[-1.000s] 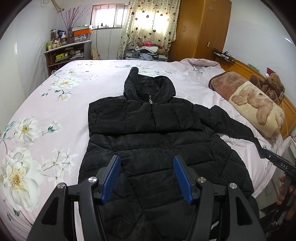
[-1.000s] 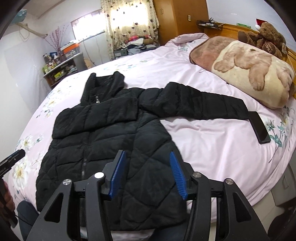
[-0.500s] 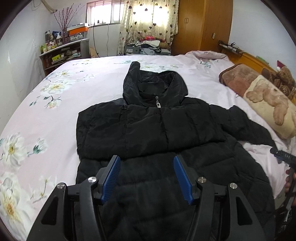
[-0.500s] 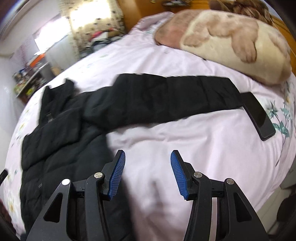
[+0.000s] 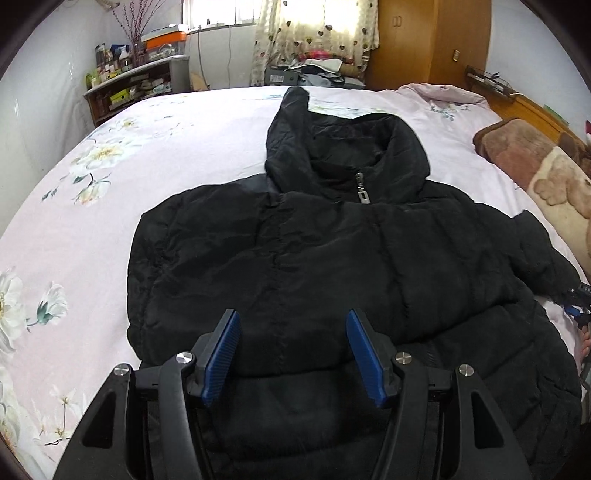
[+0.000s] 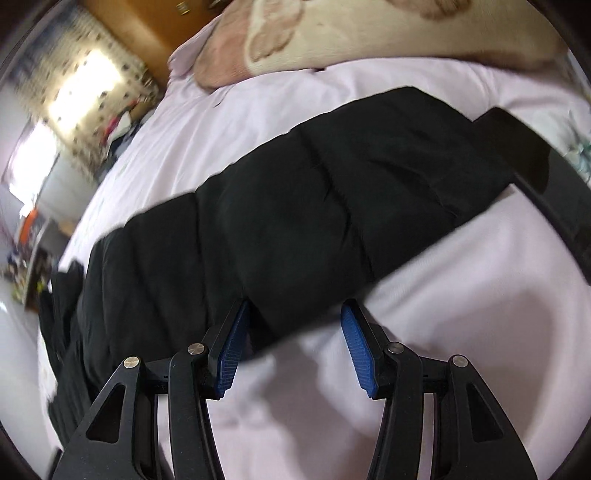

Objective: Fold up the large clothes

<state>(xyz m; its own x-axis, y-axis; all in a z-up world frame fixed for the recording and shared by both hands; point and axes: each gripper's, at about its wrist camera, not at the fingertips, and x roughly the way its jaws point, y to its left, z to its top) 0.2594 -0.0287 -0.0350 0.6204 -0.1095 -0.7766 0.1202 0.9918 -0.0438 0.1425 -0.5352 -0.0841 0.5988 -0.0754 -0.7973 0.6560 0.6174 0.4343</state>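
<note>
Black quilted jacket (image 5: 332,266) lies front-up on my pink flowered bedsheet (image 5: 110,177), hood (image 5: 343,147) pointing toward the curtained window (image 5: 317,33), zipper pull (image 5: 361,188) at the collar. One sleeve is folded across the chest; its folded edge runs just ahead of my left tongs (image 5: 293,354). Those tongs hang over the jacket's lower front, blue pads (image 5: 221,354) spread wide, holding nothing. Compared with half a second ago, the jacket fills more of this view: the left tongs have come forward and lower toward the chest, and the hood sits nearer.

My right tongs (image 6: 291,343) have moved more. A second ago they looked across the whole jacket; now they are low over the other sleeve (image 6: 332,206), which stretches out from the jacket's body toward the bear-print pillow (image 6: 369,33). The view is tilted and blurred with motion. The sleeve's near edge lies between the spread pads, the left pad (image 6: 232,350) touching or just over the fabric, the right one over bare sheet (image 6: 461,295). They are wide apart and grip nothing. A dark flat phone-like slab (image 6: 517,147) lies just past the sleeve's cuff, touching it as before.

From the left view, the right tongs (image 5: 580,302) show only at the jacket's far right edge, too little to read.
</note>
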